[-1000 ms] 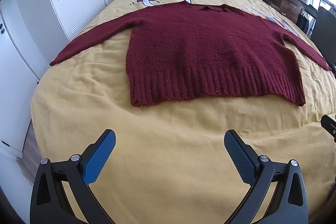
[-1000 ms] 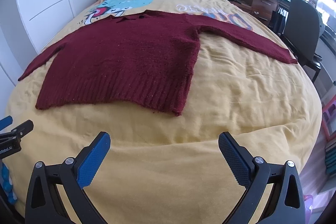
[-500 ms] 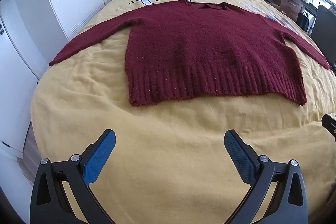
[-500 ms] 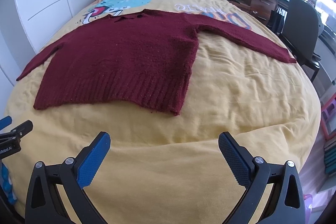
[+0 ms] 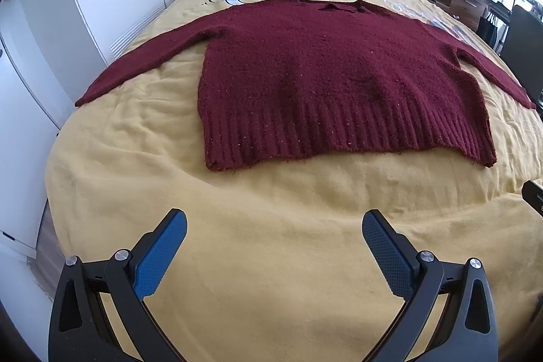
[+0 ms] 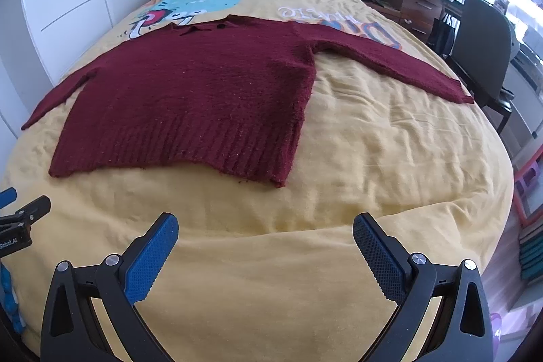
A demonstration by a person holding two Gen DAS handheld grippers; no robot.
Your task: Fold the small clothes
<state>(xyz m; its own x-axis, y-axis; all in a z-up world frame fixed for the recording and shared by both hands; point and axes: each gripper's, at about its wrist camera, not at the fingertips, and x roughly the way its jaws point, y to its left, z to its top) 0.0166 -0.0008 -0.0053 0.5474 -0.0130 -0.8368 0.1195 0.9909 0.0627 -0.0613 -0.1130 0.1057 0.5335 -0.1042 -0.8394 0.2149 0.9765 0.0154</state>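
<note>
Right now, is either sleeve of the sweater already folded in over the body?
No, the maroon sweater lies flat on the yellow bedspread with both sleeves stretched straight out to the sides.

The left gripper (image 6: 20, 219) shows at the edge of the right wrist view, and its black side has small white letters that read "Robot.AI", with the start cut off. The yellow bed cover (image 6: 390, 131) has big white and orange letters near the sweater's sleeve, but they are upside down and partly hidden, so I cannot read them.
</note>
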